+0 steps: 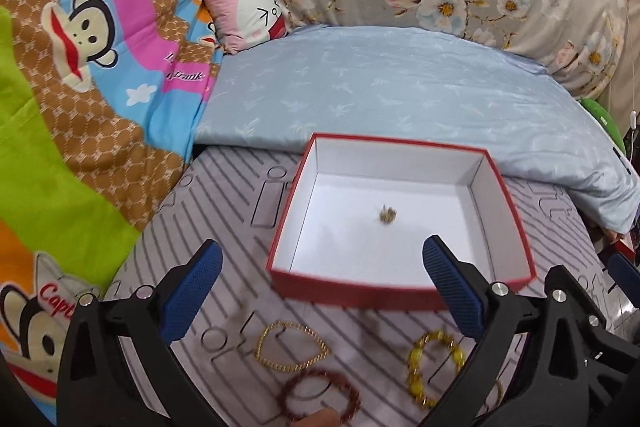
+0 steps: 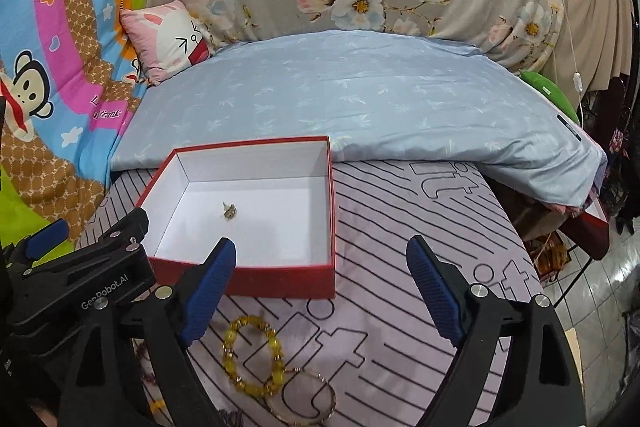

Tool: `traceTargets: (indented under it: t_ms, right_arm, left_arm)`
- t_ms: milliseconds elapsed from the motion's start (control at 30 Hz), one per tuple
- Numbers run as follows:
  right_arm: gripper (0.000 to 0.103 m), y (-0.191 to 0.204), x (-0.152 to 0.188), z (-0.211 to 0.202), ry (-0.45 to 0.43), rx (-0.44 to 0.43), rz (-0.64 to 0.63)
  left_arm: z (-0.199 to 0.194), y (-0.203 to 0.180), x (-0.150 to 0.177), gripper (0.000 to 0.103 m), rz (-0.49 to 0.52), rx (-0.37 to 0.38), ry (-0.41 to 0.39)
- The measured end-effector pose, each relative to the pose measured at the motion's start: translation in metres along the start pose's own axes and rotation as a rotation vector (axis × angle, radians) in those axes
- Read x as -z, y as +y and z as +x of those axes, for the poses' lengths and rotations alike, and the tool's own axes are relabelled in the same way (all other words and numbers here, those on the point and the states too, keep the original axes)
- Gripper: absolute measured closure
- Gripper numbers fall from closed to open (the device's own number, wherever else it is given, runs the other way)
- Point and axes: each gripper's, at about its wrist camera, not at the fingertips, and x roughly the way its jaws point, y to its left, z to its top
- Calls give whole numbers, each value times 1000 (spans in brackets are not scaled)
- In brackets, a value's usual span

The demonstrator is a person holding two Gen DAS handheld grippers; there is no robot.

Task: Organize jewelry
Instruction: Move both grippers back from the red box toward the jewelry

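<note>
An open red box (image 1: 332, 289) (image 2: 280, 279) with a white inside sits on the striped bedsheet. A small gold piece (image 1: 387, 215) (image 2: 229, 211) lies inside it. In front of the box lie a gold teardrop hoop (image 1: 294, 347), a dark red bead bracelet (image 1: 320, 397) and a yellow bead bracelet (image 1: 434, 367) (image 2: 252, 359). A thin gold bangle (image 2: 304, 399) touches the yellow one. My left gripper (image 1: 322, 291) is open and empty above the box's front wall. My right gripper (image 2: 320, 291) is open and empty by the box's right front corner.
A folded light blue quilt (image 1: 380, 87) (image 2: 360, 95) lies behind the box. A cartoon blanket (image 1: 80, 87) is at the left, with a pink pillow (image 1: 244, 7). The bed edge drops to a tiled floor (image 2: 592, 307) at the right.
</note>
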Motion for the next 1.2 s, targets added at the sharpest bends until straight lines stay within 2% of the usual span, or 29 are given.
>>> traceTargets:
  t_ms: [200, 333, 500, 733, 867, 1000, 1200]
  right_arm:
    - [19, -5, 27, -20, 32, -13, 32]
    - [19, -7, 39, -30, 42, -11, 34]
    - [19, -9, 50, -39, 52, -18, 39]
    - [19, -6, 64, -48, 62, -15, 21]
    - [19, -4, 72, -50, 74, -18, 8]
    - [19, 0, 80, -54, 72, -15, -15]
    - [19, 4, 93, -56, 85, -18, -45]
  left_arm:
    - [-15, 5, 23, 7, -21, 9, 93]
    - [-32, 7, 34, 7, -15, -6, 68]
    - [-38, 9, 42, 7, -25, 29, 94]
    - [-47, 10, 59, 7, 3, 12, 85]
    - [-47, 16, 69, 7, -10, 21, 107]
    - [-51, 21, 77, 7, -18, 24, 91]
    - [-43, 32, 94, 7, -28, 33, 161]
